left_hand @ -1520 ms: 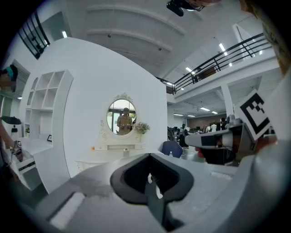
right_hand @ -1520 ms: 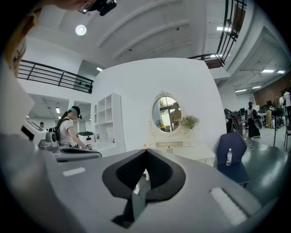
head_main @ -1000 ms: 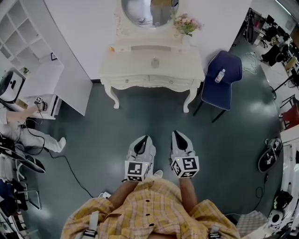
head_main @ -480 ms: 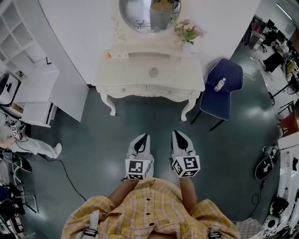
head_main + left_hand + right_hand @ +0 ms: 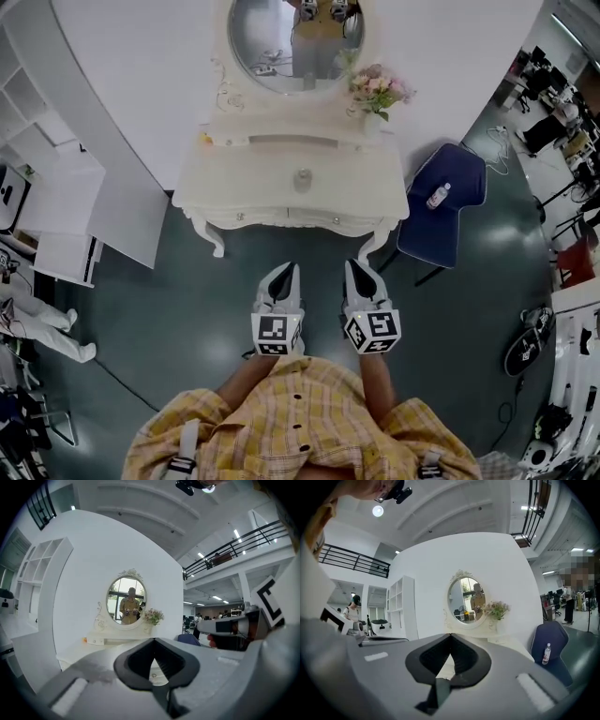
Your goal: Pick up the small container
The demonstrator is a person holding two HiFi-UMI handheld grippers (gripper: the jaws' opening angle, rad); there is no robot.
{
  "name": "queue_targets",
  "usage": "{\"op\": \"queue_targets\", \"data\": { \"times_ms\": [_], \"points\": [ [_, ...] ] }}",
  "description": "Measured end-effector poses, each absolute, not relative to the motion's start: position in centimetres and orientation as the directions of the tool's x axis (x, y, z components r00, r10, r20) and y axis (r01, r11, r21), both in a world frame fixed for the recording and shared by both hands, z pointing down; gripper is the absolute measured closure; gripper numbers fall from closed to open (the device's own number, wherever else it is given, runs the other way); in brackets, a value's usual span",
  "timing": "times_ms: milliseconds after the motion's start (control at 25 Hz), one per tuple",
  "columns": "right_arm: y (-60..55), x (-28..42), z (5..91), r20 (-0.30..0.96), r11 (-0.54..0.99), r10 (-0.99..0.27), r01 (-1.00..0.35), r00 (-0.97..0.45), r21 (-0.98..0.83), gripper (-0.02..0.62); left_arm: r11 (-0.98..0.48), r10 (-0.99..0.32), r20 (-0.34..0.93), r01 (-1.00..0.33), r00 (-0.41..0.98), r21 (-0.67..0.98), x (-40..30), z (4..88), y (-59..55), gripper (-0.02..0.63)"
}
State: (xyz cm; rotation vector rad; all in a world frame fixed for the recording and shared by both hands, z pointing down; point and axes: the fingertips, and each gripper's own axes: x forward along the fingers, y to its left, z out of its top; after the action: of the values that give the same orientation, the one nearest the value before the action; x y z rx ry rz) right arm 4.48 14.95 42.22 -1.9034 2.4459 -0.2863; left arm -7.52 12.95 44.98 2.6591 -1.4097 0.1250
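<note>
The small container [image 5: 302, 178] stood at the middle of the white desk [image 5: 234, 192]. The left gripper [image 5: 292, 270] and right gripper [image 5: 351, 268] hung short of the desk's front edge, fingers pressed together, holding nothing.

The small container [image 5: 302, 178] is a little round thing of pale grey colour, with a top that looks a bit shiny, and it is too small in the head view to tell more of its details. It stands upright on the top of the white dressing table [image 5: 370, 192], close to the middle of this top between its left and right ends, and somewhat nearer to the front edge of the table than to its raised back part. It stands alone on a bare part of the table, and nothing touches it.
</note>
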Motion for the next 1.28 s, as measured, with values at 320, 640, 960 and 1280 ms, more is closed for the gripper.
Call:
{"op": "queue_targets", "data": {
  "times_ms": [320,640,960,1280],
  "points": [
    [7.5,5.2,42.6,0.111,0.211,-0.967,-0.963,-0.231,-0.167,0.592,-0.571,-0.804,0.166,-0.819,0.572,0.056,-6.9,45.5,5.3,0.606],
    [4.1,5.5,43.8,0.121,0.181,-0.972,-0.970,-0.202,-0.164,0.592,-0.601,-0.780,0.171,-0.797,0.602,0.062,-6.0,46.5,1.5,0.606],
    [1.6,6.5,43.7,0.121,0.170,-0.973,-0.965,-0.197,-0.200,0.592,-0.601,-0.770,0.204,-0.795,0.604,0.087,-5.1,48.0,-0.9,0.606],
    [-2.9,7.5,43.9,0.135,0.210,-0.963,-0.962,-0.234,-0.173,0.594,-0.573,-0.785,0.227,-0.814,0.577,0.089,-3.7,48.8,-5.1,0.606]
  ]
}}
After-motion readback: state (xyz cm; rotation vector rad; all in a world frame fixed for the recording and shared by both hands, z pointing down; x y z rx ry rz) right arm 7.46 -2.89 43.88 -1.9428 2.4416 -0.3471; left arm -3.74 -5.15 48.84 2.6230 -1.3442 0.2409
